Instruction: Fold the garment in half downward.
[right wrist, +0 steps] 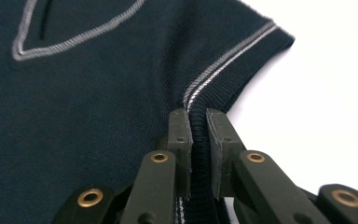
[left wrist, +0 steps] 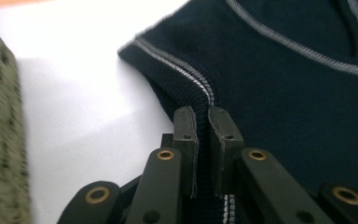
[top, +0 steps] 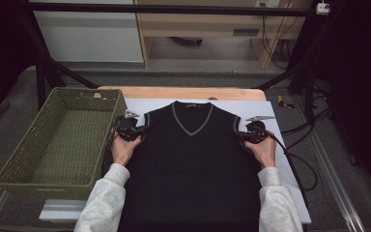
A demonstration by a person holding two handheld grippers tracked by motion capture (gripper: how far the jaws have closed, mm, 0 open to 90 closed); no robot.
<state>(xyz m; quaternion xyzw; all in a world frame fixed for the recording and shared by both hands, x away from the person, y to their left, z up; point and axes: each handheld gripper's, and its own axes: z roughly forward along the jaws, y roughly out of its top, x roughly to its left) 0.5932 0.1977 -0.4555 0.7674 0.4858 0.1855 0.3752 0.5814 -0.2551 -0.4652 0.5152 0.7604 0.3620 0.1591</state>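
Observation:
A dark navy sleeveless V-neck vest [top: 191, 154] with grey trim lies flat, front up, on a white board [top: 280, 108]. My left gripper [top: 134, 129] is shut on the ribbed armhole edge at the vest's left side. In the left gripper view the gripper [left wrist: 202, 112] pinches that trimmed edge of the vest [left wrist: 279, 93] between its pads. My right gripper [top: 249, 133] is shut on the opposite armhole edge. In the right gripper view the gripper [right wrist: 196, 114] clamps a raised fold of ribbing of the vest [right wrist: 84, 107]. A hand holds each gripper.
A green woven basket [top: 14, 166] stands to the left of the board, close to my left gripper; its wall [left wrist: 0, 140] shows in the left gripper view. A black cable [top: 299, 162] trails from the right gripper over the board's right edge. A wooden tabletop [top: 183, 93] lies behind.

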